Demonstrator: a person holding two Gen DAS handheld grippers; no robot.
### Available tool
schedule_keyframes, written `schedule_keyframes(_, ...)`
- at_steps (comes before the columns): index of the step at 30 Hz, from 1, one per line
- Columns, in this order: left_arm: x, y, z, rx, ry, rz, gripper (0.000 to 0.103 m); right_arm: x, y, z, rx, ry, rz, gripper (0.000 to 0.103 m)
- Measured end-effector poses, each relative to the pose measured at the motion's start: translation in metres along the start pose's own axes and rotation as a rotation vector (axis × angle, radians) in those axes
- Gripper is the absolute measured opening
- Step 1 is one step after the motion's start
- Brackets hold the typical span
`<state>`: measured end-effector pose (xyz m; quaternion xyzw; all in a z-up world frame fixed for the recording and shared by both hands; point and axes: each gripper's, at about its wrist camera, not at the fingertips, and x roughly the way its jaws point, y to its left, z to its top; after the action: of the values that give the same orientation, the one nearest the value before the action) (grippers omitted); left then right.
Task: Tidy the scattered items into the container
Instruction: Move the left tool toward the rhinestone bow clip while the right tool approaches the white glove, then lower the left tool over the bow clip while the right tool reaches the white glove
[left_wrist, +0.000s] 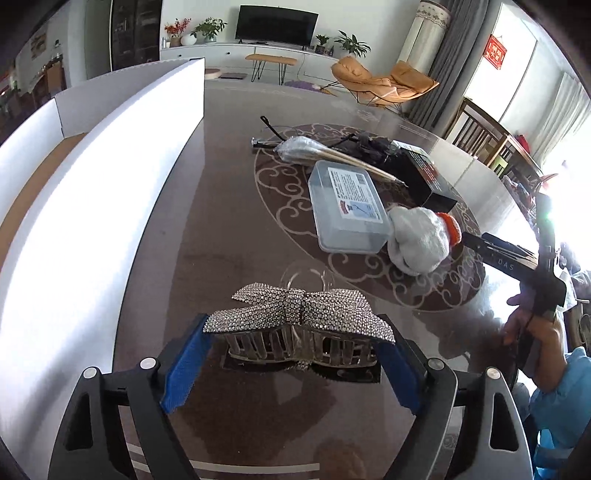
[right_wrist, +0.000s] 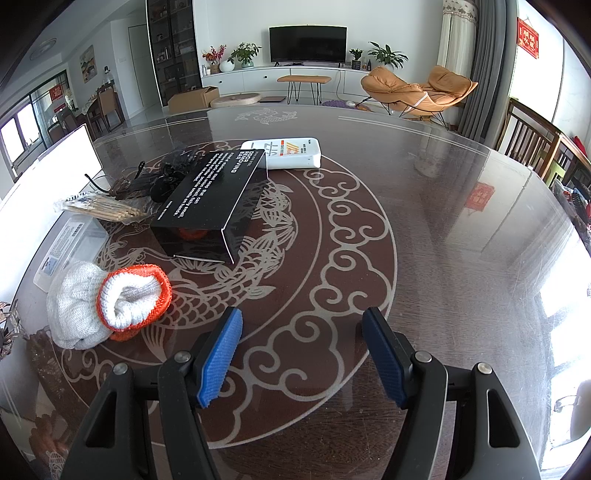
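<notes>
The left gripper (left_wrist: 295, 354) pinches a sparkly bow hair clip (left_wrist: 298, 315) between its jaws, the clip's long axis running across from pad to pad. The white box (left_wrist: 110, 155), the container, stands close at 10 o'clock from the clip, its open top beyond the near wall. The right gripper (right_wrist: 303, 354) hangs over the worktop (right_wrist: 443, 240), jaws spread around nothing. Only the right view shows the white bottle (right_wrist: 295, 153); a rolled glove (right_wrist: 110, 302) lies at 10 o'clock from its jaws.

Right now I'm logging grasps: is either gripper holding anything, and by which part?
The left gripper holds the rhinestone bow hair claw by its two ends, one pad at each. The right gripper is open and holds nothing.
</notes>
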<state>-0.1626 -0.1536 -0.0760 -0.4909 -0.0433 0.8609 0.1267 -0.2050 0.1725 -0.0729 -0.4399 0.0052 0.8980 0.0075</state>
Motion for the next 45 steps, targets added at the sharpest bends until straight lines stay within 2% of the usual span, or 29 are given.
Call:
schedule_keyframes(5,0.011,0.001,-0.009,-0.063,-0.016,0.016,0.086,0.000,0.000,0.000,0.000,0.000,0.000,0.069)
schedule_keyframes(10,0.006,-0.003,-0.011,-0.091,-0.072,0.101,0.086,-0.001,-0.001,-0.001,0.005,-0.002,0.008,0.069)
schedule_keyframes(11,0.003,-0.005,-0.014,-0.086,-0.081,0.111,0.086,-0.003,-0.002,-0.002,0.005,-0.007,0.035,0.069)
schedule_keyframes(15,-0.001,-0.007,-0.023,-0.067,-0.090,0.093,0.086,-0.037,0.002,-0.009,-0.011,-0.074,0.291,0.069)
schedule_keyframes(18,0.000,-0.002,-0.025,-0.094,-0.089,0.075,0.086,-0.074,0.050,0.001,-0.243,-0.215,0.334,0.069)
schedule_keyframes(19,0.000,0.001,-0.026,-0.112,-0.082,0.061,0.086,-0.078,0.066,0.007,-0.305,-0.238,0.353,0.069)
schedule_keyframes(20,-0.001,0.004,-0.028,-0.128,-0.074,0.048,0.086,-0.077,0.080,0.013,-0.347,-0.235,0.379,0.069)
schedule_keyframes(23,-0.006,0.010,-0.035,-0.156,-0.065,0.000,0.086,-0.052,0.110,0.027,-0.421,-0.147,0.395,0.069)
schedule_keyframes(27,-0.016,0.011,-0.046,-0.139,-0.052,-0.023,0.086,-0.017,0.126,0.016,-0.474,0.080,0.413,0.069)
schedule_keyframes(29,-0.022,0.011,-0.049,-0.130,-0.064,-0.012,0.086,-0.028,0.120,0.000,-0.479,0.149,0.451,0.069)
schedule_keyframes(31,-0.027,0.012,-0.051,-0.131,-0.076,-0.019,0.086,-0.048,0.105,-0.018,-0.454,0.200,0.542,0.068)
schedule_keyframes(34,-0.026,0.012,-0.054,-0.149,-0.067,-0.038,0.086,-0.082,0.078,-0.034,-0.399,0.108,0.539,0.067)
schedule_keyframes(36,-0.023,0.010,-0.056,-0.196,-0.058,-0.063,0.086,-0.091,0.069,-0.036,-0.407,0.047,0.535,0.067)
schedule_keyframes(38,-0.024,0.005,-0.055,-0.259,-0.050,-0.078,0.086,-0.091,0.068,-0.037,-0.466,0.032,0.541,0.067)
schedule_keyframes(40,-0.032,-0.001,-0.051,-0.302,-0.071,-0.047,0.086,-0.087,0.070,-0.037,-0.505,0.046,0.562,0.067)
schedule_keyframes(41,-0.039,-0.005,-0.045,-0.291,-0.101,-0.039,0.086,-0.087,0.067,-0.038,-0.503,0.054,0.559,0.067)
schedule_keyframes(43,-0.051,-0.014,-0.029,-0.174,-0.152,0.019,0.086,-0.086,0.059,-0.038,-0.456,0.064,0.538,0.067)
schedule_keyframes(45,-0.050,-0.020,-0.013,-0.037,-0.130,0.082,0.086,-0.090,0.047,-0.042,-0.385,0.060,0.542,0.067)
